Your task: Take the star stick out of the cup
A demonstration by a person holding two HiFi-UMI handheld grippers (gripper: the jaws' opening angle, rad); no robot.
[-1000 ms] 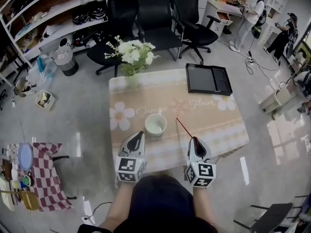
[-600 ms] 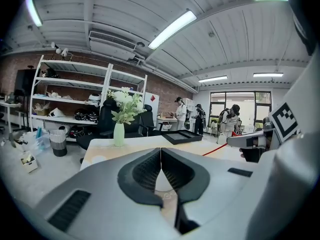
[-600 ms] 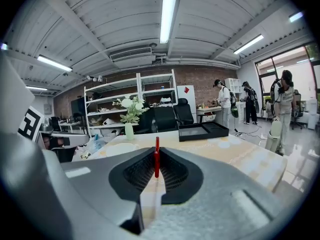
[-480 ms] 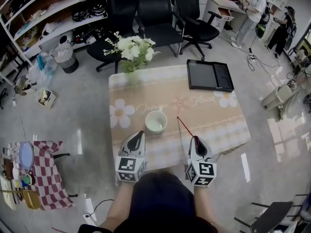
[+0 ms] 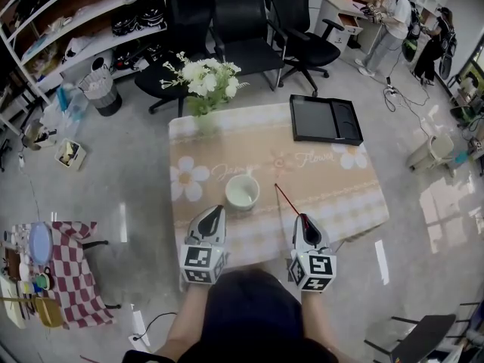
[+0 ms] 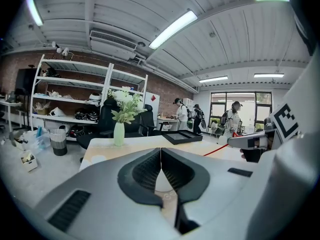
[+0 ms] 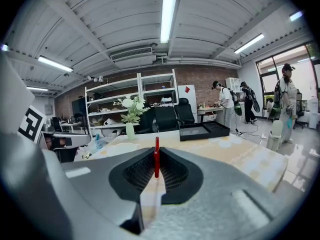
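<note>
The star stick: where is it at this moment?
In the head view the red star stick is clamped in the right gripper, slanting over the table to the right of the white cup, outside it.

bright, even light from ceiling tubes (image 7: 169, 14); window glare on the floor (image 5: 446, 210) right of the table (image 5: 363, 203); strong fisheye bending at edges

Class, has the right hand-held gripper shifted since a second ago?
No. The right hand-held gripper, clamped on the red stick, keeps its place right of the cup.
</note>
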